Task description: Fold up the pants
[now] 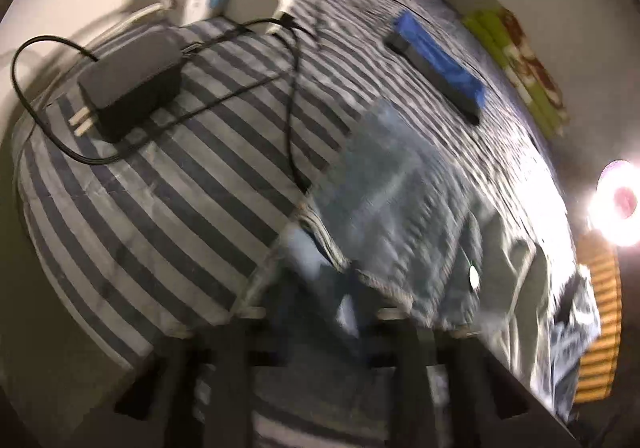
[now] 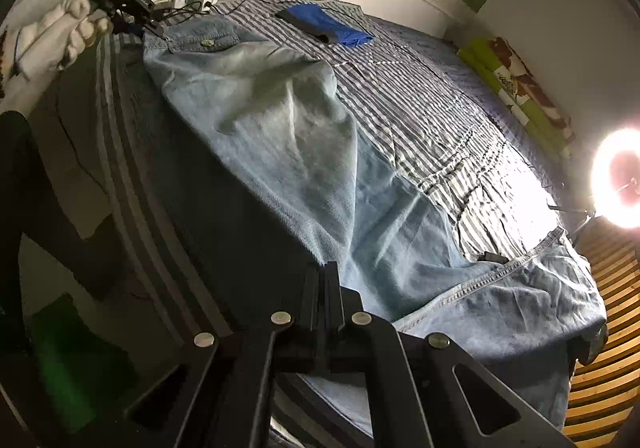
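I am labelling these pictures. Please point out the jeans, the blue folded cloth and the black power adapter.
jeans (image 2: 280,136): right wrist view, on the pale upper leg.
blue folded cloth (image 2: 324,22): right wrist view, on its blue top.
black power adapter (image 1: 132,76): left wrist view, on its top face.

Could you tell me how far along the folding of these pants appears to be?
Early. The jeans lie lengthwise on the striped bedding, legs apparently stacked. In hand: the left gripper is at the waistband, its jaws too blurred to judge; the right gripper, jaws closed, seems to pinch the leg edge. Left: the crosswise folds.
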Demonstrator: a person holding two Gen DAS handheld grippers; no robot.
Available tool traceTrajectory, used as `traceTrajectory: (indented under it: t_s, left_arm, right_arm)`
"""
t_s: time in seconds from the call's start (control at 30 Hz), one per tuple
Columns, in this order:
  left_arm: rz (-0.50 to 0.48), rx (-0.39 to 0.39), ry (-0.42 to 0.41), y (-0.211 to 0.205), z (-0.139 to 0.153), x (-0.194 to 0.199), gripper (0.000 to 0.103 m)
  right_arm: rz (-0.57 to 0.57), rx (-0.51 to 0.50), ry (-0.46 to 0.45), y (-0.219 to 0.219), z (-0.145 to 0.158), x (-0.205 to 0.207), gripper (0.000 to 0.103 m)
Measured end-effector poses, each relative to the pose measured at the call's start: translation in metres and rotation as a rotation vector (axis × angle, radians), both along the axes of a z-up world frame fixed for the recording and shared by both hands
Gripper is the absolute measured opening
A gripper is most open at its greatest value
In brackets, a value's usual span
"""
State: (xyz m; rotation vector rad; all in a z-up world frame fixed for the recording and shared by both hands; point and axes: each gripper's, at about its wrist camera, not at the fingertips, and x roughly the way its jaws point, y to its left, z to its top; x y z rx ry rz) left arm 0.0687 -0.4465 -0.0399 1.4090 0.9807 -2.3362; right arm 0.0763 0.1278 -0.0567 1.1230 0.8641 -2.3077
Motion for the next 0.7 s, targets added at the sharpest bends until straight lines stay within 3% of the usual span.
traceTrajectory:
  t_s: [0.07,0.2,0.33,0.47,0.6,0.7]
  left_arm:
    - [0.006,0.002,0.011,-0.002,0.005,-0.004,0.003]
    - [-0.036,-0.115,0.077,0.013,0.043,0.000,0.003]
    - [-0.035,-0.114,0.122,0.013,0.061,0.027,0.003]
    - [-0.046,-0.107,0.070,0.010,0.037,0.051,0.003]
    - [-0.035,-0.083,-0.014,0.007,-0.007,0.062,0.003]
    - [-0.058,-0.125,-0.037,0.014,-0.014,0.060,0.006]
  right_arm:
    - [0.004,0.009,0.006,-0.001,0.000,-0.001,0.002]
    - [0.010,0.022,0.058,-0.001,0.013,-0.002,0.002]
    - [-0.009,-0.020,0.070,0.007,0.033,0.004,0.002]
    - [0.014,-0.028,0.040,0.009,0.028,0.023,0.002]
    - [0.032,0.024,0.002,-0.002,-0.005,0.035,0.002]
    - [0.023,0.049,-0.045,-0.004,-0.030,0.036,0.002]
